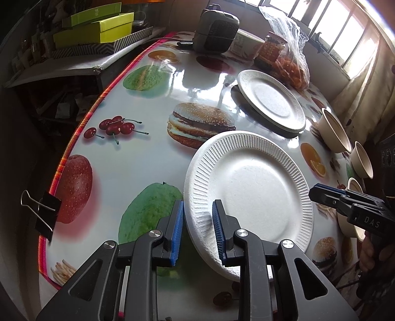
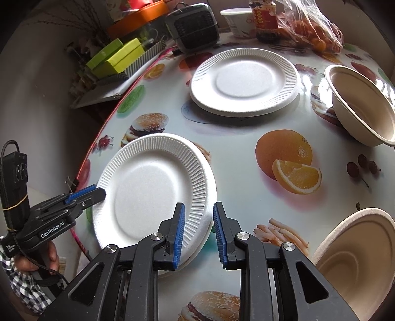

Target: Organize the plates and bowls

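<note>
left gripper straddling near rim of near white plate, blue pads apart, not pressing. right gripper astride the opposite rim, pads apart too. plate flat on fruit-print table. beyond it, stacked white plates. beige bowls at the right side. heater, jar at far edge.
</note>
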`<state>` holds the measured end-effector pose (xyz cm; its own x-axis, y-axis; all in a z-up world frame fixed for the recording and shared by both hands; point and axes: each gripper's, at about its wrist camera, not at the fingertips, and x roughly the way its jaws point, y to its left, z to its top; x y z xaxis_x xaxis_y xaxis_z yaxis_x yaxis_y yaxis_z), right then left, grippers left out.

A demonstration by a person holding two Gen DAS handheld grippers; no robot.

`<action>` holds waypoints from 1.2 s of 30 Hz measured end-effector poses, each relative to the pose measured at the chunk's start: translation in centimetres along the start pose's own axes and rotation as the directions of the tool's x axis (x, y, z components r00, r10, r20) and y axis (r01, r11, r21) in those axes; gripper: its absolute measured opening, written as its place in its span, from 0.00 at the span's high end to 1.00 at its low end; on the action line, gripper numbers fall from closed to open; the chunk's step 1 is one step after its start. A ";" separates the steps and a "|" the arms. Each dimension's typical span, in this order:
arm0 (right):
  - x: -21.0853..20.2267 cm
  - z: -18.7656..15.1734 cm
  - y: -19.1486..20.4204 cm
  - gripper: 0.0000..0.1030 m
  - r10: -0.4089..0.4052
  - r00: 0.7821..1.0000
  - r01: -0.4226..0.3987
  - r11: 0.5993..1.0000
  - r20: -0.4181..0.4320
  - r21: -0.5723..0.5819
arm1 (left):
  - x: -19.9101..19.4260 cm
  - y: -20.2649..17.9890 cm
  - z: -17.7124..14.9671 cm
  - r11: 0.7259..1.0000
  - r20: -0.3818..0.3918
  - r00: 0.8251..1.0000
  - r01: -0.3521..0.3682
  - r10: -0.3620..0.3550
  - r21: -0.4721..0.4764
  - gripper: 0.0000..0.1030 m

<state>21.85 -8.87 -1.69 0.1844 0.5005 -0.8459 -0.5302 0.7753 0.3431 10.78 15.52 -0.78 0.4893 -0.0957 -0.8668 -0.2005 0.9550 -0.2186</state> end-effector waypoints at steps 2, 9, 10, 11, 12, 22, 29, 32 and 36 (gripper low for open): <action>-0.2 0.0 -0.1 0.74 0.002 1.000 -0.002 1.000 0.003 0.002 | 0.0 0.0 0.1 1.000 0.001 1.000 -0.001 0.001 -0.002 0.67; -1.7 0.4 -0.3 0.66 0.008 0.999 -0.008 1.000 0.031 -0.005 | -1.2 -0.2 0.7 1.000 0.027 1.000 0.003 -0.003 0.000 0.61; -2.1 0.6 -0.3 0.65 0.008 0.999 -0.007 1.000 0.040 -0.010 | -1.4 -0.3 0.9 1.000 0.034 0.999 0.006 -0.006 0.004 0.61; -2.5 0.7 -0.3 0.63 0.007 0.999 -0.007 1.000 0.050 -0.013 | -1.7 -0.4 1.2 1.000 0.041 0.999 0.010 -0.011 0.007 0.61; -3.0 1.0 -0.4 0.61 0.008 0.998 -0.007 1.000 0.061 -0.013 | -1.9 -0.6 1.5 1.000 0.049 0.999 0.014 -0.015 0.008 0.61; -6.7 4.8 -3.4 0.56 -0.022 0.988 0.021 1.000 0.156 0.009 | -2.1 -3.1 6.8 0.997 0.091 0.993 0.066 -0.070 0.039 0.61; -8.0 8.5 -6.0 0.54 -0.064 0.981 0.062 0.998 0.181 0.013 | -0.8 -4.8 9.9 0.994 0.082 0.991 0.098 -0.101 0.041 0.61; -7.8 10.3 -7.3 0.54 -0.080 0.980 0.077 0.997 0.180 0.026 | 0.1 -5.6 11.3 0.993 0.071 0.992 0.106 -0.109 0.042 0.61; -6.7 12.6 -8.5 0.54 -0.090 0.983 0.088 0.996 0.158 0.019 | 1.6 -6.2 12.9 0.992 0.052 0.991 0.122 -0.123 0.032 0.61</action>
<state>35.53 -13.94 6.19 0.3595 0.4836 -0.7981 -0.4963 0.8234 0.2753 23.73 13.04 4.99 0.5538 -0.1981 -0.8088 -0.1122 0.9447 -0.3082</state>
